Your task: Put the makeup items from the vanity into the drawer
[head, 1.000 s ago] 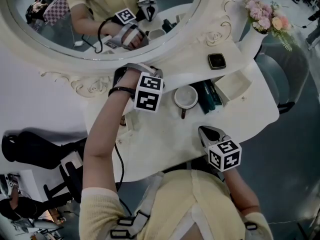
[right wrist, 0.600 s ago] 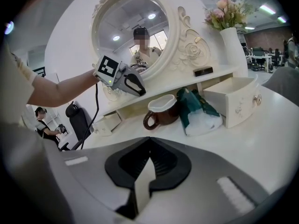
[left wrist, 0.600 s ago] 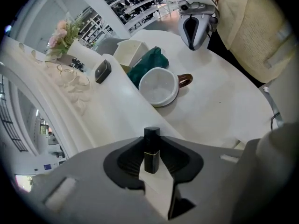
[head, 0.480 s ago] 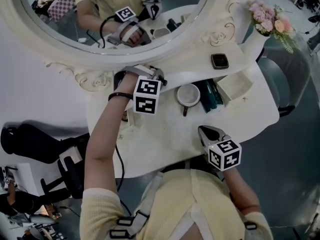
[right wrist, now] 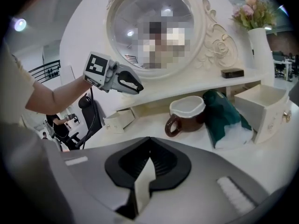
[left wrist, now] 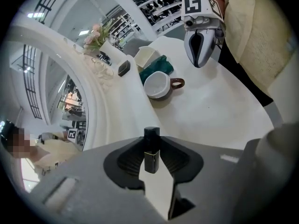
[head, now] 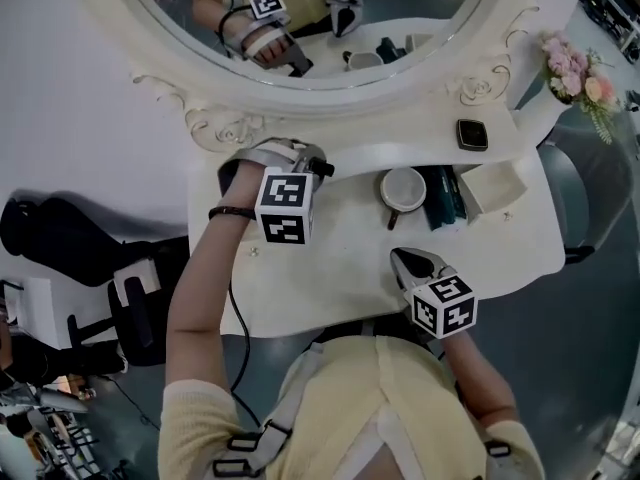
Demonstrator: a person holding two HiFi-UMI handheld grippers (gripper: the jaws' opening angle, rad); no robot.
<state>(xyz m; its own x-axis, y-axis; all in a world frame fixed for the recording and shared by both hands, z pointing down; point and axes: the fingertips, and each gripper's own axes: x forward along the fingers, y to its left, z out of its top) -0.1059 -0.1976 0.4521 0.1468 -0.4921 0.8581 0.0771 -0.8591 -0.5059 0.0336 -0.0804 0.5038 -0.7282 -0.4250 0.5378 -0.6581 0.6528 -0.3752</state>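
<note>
As far as the views show, nothing's in a drawer yet. L gripper (head: 315, 165) is clamped on a small black tube (left wrist: 151, 149), held above the vanity top (head: 330, 278) near the mirror (head: 400, 8). R gripper (head: 406, 264) is closed tight & empty, at the front edge. Left to do: compact (head: 471, 134) on the shelf, prob. the teal pouch (head: 445, 196) by the mug (head: 403, 188). Count: 1 tube, 1 compact, 1 pouch, 1 mug, 2 open drawers, i.e. left drawer (right wrist: 116, 121) & right drawer (head: 497, 189), 1 vase of flowers (head: 580, 73).

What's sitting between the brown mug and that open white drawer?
A dark teal pouch lies between the mug and the drawer, clearest in the right gripper view.
</note>
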